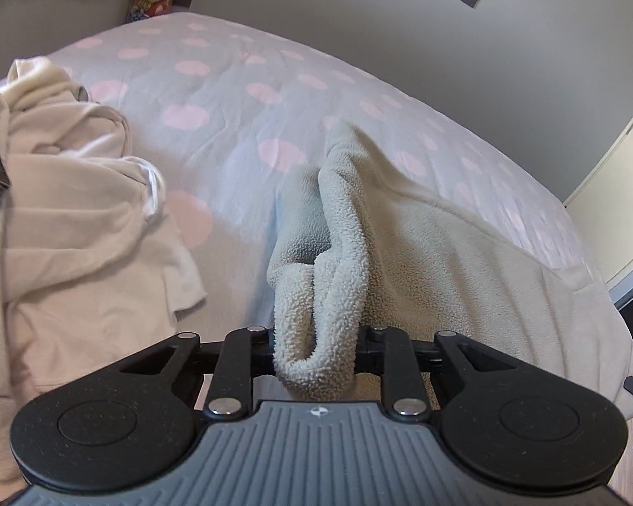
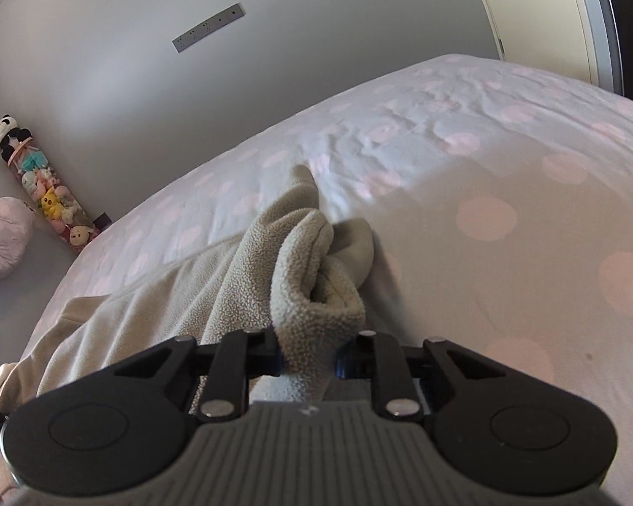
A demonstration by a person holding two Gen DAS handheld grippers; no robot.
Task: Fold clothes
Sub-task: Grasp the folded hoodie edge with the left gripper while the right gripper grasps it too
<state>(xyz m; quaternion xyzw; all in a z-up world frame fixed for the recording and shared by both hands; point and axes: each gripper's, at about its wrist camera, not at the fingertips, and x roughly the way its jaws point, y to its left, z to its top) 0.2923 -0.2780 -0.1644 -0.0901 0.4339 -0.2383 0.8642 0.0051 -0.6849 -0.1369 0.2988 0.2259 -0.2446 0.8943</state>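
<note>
Both grippers, left gripper (image 1: 316, 352) and right gripper (image 2: 308, 356), clamp grey fleece (image 1: 422, 227); no legible writing.

Place: you are working in a home bedroom
Bed: a pale cover with pink dots (image 2: 485, 177) is spreading across it; a cream clothes pile (image 1: 63, 194) is lying on it
Corner: a tube of plush toys (image 2: 42, 185) is leaning against the grey wall (image 2: 147, 84)

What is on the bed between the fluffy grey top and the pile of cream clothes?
Nothing but bare bedspread, pale with pink dots. The left wrist view shows this stretch between the grey fleece top and the cream clothes.
</note>
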